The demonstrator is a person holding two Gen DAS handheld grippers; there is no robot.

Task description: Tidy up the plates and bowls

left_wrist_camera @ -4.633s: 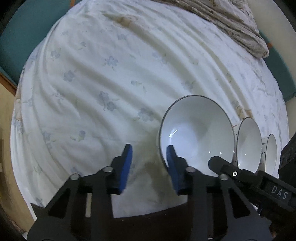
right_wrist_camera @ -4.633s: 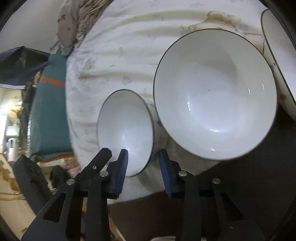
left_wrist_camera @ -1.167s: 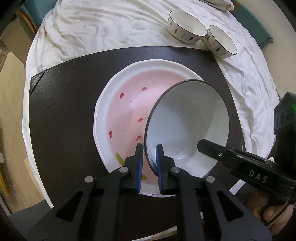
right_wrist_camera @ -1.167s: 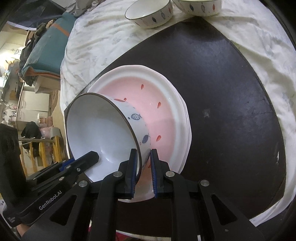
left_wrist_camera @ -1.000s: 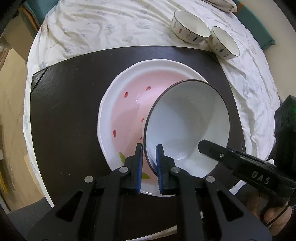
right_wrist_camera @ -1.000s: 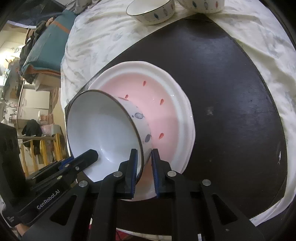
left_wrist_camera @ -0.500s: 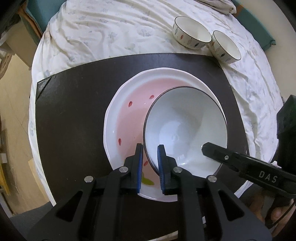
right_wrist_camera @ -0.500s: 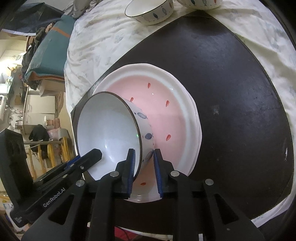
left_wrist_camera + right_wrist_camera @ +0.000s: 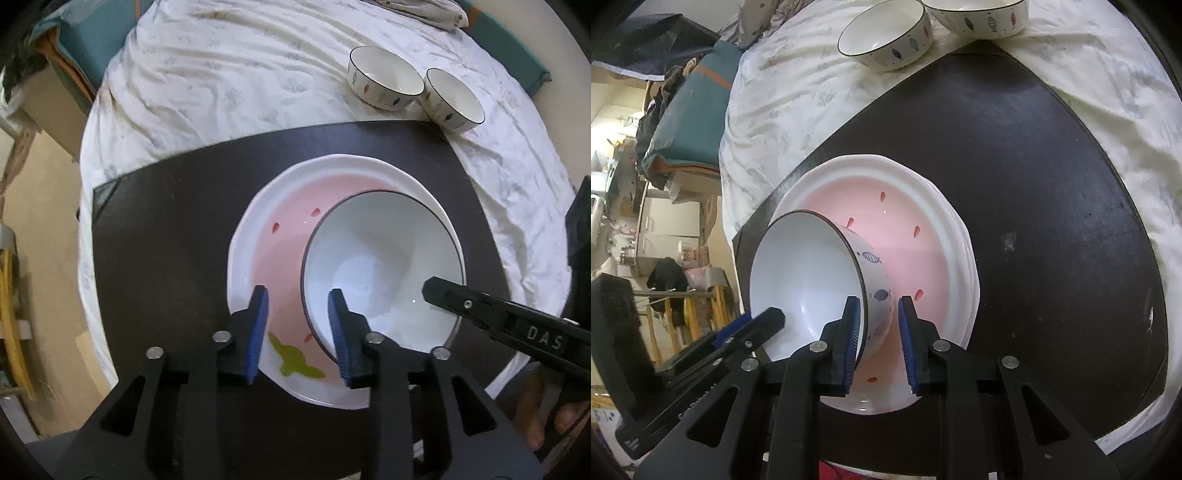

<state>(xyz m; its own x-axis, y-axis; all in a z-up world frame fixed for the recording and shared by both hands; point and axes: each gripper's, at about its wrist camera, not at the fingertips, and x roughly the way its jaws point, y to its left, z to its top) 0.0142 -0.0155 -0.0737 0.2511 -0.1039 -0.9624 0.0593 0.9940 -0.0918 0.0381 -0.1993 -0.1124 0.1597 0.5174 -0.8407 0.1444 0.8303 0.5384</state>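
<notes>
A dark tabletop (image 9: 155, 236) lies over a rumpled white sheet (image 9: 229, 74). At centre frame, the big white bowl (image 9: 384, 266) sits in the pink plate (image 9: 284, 236). The left gripper (image 9: 298, 325) fingers have just opened, straddling its rim without pressing; the right gripper (image 9: 877, 328) fingers stand slightly apart around the rim. Two small bowls (image 9: 413, 86) rest upper right.

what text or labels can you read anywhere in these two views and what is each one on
"DAS": white letters on the black body of the right gripper, seen in the left wrist view.
White lettering on the black body of the left gripper, low in the right wrist view: partly hidden and too blurred to read.
The large bowl, pink plate and two small bowls carry only painted fish and leaf marks, no words.
</notes>
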